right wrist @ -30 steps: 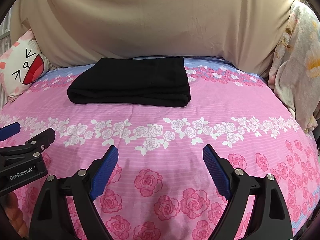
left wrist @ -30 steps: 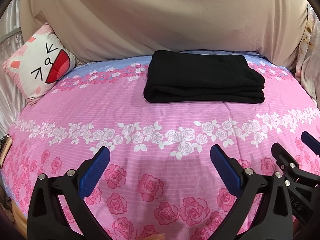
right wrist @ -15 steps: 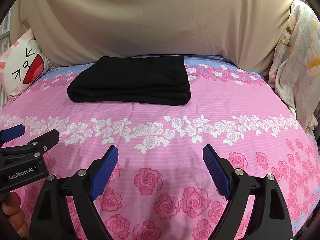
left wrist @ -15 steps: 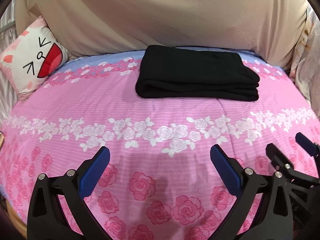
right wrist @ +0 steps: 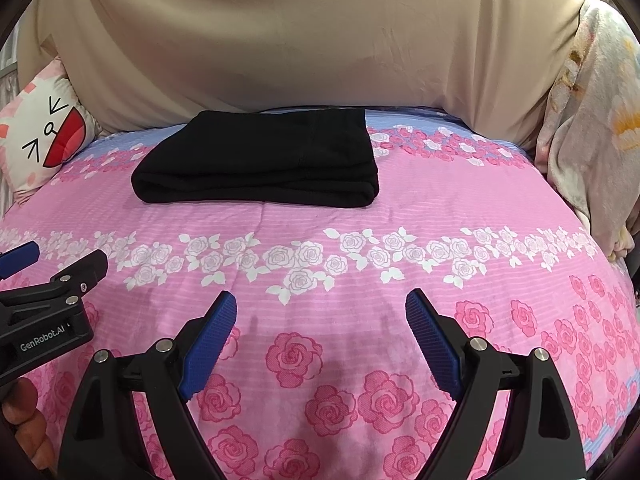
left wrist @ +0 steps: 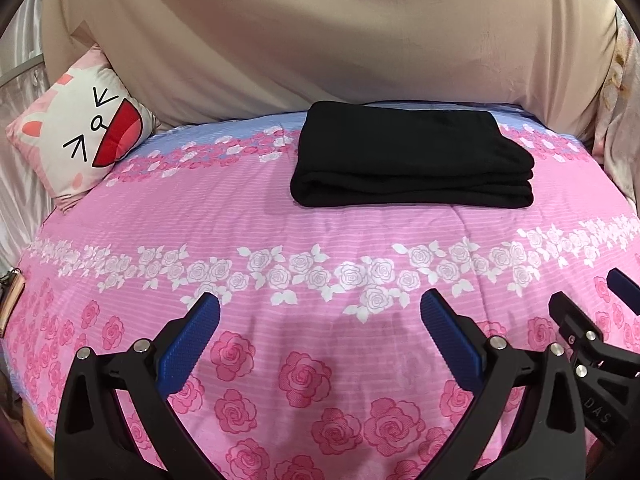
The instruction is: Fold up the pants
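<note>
Black pants (left wrist: 412, 164) lie folded in a neat rectangular stack at the far side of the pink rose-patterned bed (left wrist: 304, 240); they also show in the right wrist view (right wrist: 260, 164). My left gripper (left wrist: 320, 312) is open and empty, held over the near part of the bed, well short of the pants. My right gripper (right wrist: 320, 308) is open and empty too, beside the left one. Each gripper shows at the edge of the other's view, the right one (left wrist: 600, 320) and the left one (right wrist: 48, 280).
A cat-face cushion (left wrist: 80, 136) leans at the far left. A beige sheet (left wrist: 320, 40) covers the wall behind the bed. A floral blanket (right wrist: 592, 128) hangs at the far right. A small object (left wrist: 10, 300) sits at the bed's left edge.
The left wrist view has shifted slightly, so the pants sit a bit differently in frame. Both grippers stay open and back from the pants, which have not moved.
</note>
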The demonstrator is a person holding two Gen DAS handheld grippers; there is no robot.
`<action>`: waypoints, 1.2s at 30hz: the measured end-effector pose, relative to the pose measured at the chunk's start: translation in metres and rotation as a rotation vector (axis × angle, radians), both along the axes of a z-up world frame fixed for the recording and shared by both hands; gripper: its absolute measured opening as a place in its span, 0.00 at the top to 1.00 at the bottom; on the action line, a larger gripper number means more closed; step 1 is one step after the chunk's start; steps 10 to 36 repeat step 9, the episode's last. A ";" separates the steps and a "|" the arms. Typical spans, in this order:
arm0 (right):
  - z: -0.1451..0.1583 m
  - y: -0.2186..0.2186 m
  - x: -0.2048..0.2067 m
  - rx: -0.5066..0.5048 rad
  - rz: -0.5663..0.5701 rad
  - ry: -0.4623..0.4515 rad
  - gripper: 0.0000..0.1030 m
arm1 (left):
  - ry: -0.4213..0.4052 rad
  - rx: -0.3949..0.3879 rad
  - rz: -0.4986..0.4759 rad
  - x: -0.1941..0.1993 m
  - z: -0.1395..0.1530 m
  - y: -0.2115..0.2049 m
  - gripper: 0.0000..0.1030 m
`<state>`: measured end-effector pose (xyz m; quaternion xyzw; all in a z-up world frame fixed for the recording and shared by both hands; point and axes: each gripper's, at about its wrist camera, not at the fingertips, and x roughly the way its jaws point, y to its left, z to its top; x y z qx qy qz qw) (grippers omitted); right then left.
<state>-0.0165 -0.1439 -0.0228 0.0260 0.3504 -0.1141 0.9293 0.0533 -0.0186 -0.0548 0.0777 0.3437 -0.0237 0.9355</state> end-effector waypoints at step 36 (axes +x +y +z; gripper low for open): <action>0.001 0.000 0.000 -0.002 0.002 0.002 0.16 | 0.100 0.047 0.023 0.009 -0.014 0.000 0.04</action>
